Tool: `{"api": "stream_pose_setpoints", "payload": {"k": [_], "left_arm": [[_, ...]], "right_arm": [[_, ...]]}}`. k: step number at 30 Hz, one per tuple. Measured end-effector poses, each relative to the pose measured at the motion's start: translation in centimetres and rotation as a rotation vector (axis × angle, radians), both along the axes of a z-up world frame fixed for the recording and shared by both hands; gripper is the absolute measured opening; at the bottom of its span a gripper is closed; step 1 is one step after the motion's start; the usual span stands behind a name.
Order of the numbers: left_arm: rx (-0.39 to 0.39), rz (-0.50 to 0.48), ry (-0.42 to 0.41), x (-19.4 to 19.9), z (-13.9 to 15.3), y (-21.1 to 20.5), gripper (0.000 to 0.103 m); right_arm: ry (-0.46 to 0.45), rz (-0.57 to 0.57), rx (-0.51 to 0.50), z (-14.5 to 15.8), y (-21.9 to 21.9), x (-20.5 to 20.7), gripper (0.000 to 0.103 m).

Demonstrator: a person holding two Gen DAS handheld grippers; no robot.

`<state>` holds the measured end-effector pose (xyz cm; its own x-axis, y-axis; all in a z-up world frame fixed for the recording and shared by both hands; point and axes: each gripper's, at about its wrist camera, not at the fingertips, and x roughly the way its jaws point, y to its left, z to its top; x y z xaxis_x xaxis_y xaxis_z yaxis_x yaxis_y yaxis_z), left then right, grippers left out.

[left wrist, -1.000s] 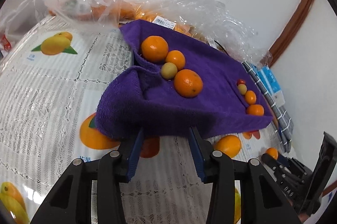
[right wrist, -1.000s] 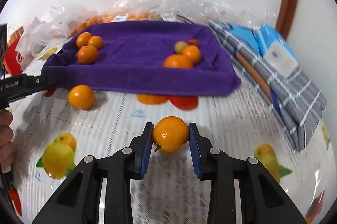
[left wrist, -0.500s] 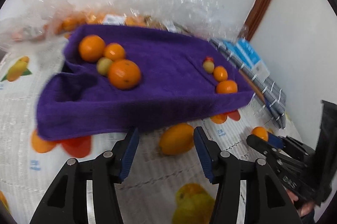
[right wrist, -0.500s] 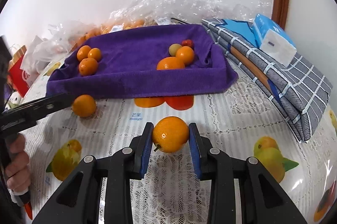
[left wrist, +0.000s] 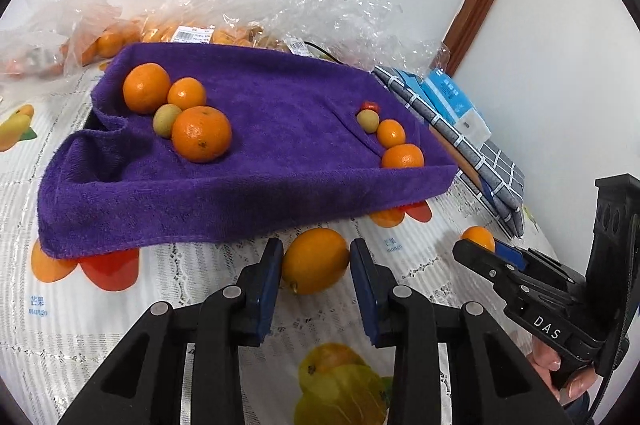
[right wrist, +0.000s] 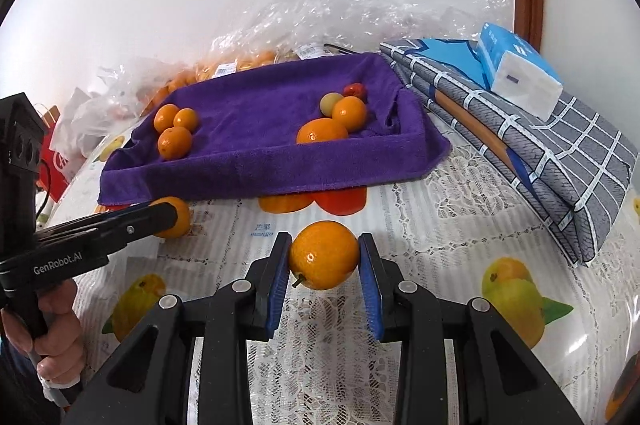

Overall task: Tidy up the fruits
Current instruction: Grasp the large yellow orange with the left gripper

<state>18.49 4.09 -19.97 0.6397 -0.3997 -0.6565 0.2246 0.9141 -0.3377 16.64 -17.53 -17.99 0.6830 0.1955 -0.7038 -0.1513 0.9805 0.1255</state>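
A purple towel (left wrist: 240,193) lies over a tray, with one group of oranges at its left (left wrist: 200,133) and another at its right (left wrist: 402,157). In front of it, my left gripper (left wrist: 316,245) is closing its jaws on a loose orange (left wrist: 316,265) that sits on the tablecloth. Both blue pads touch its sides. My right gripper (right wrist: 325,241) is shut on another orange (right wrist: 324,257), held just above the cloth. In the right wrist view, the left gripper (right wrist: 168,217) shows at the left with its orange (right wrist: 178,221).
Clear plastic bags (left wrist: 260,5) holding more oranges pile up against the white wall behind the towel. A folded grey checked cloth (right wrist: 540,153) with a blue tissue pack (right wrist: 520,73) on it lies to the right. A lace tablecloth (right wrist: 440,225) with fruit prints covers the table.
My left gripper swung right from the towel's front edge to the loose orange, widened, then closed around it. The right gripper kept its orange and turned slightly.
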Motion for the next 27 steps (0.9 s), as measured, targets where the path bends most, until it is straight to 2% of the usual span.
{"api": "stream_pose_setpoints", "payload": {"k": [12, 18, 23, 27], "left_arm": [[-0.017, 0.027, -0.072, -0.8, 1.0, 0.4, 0.033], [-0.098, 0.049, -0.092, -1.1, 1.6, 1.6, 0.033], [-0.133, 0.101, -0.117, -1.2, 2.2, 3.0, 0.033], [-0.124, 0.153, -0.154, -1.7, 2.9, 3.9, 0.033]], "right_arm": [[-0.018, -0.016, 0.006, 0.2, -0.2, -0.3, 0.033], [-0.031, -0.024, 0.022, 0.4, -0.5, -0.6, 0.033], [-0.037, -0.032, 0.043, 0.5, -0.7, -0.7, 0.033], [-0.040, -0.031, 0.050, 0.5, -0.7, -0.6, 0.033]]}}
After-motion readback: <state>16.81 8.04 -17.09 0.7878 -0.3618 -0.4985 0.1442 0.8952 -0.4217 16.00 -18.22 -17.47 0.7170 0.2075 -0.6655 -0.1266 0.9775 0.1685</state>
